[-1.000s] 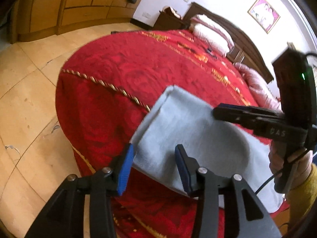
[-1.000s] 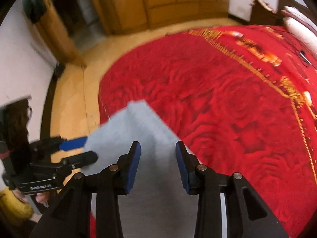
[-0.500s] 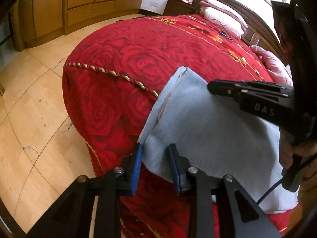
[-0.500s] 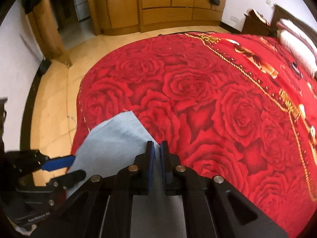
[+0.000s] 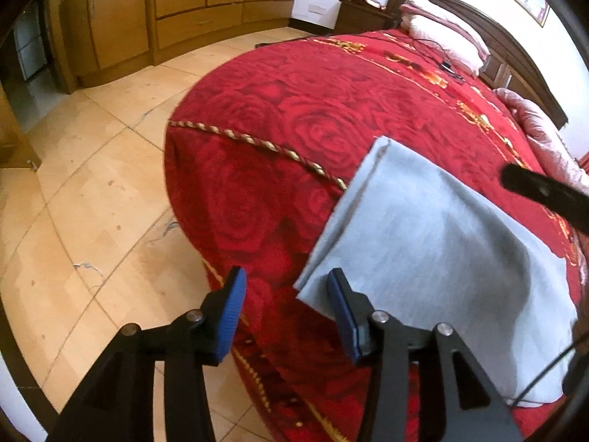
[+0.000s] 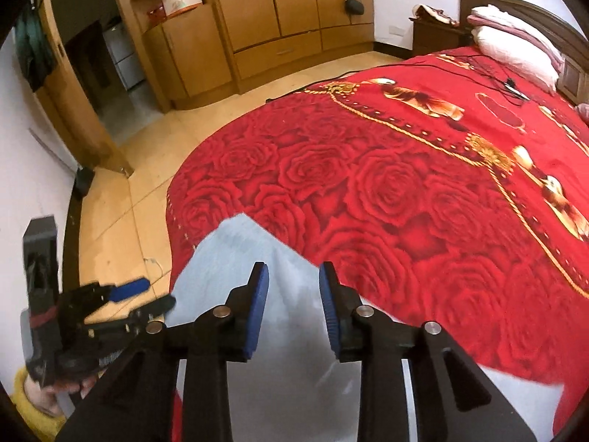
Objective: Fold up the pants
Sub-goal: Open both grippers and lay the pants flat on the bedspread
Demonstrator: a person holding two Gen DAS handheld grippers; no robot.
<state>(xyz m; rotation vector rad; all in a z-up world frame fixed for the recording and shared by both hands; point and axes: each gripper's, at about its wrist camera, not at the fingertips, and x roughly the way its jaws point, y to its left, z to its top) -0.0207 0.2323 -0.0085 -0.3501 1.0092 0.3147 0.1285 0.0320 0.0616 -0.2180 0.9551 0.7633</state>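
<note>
Claws (image 5: 287, 304) apart above red bedspread (image 5: 294, 118)

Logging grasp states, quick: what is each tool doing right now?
Left tool: open, holding nothing, at the near corner of the grey pants.
Right tool: open, holding nothing, above the pants.

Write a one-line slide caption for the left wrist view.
Open left gripper hovers at the corner of folded grey pants on a red rose bedspread.
</note>
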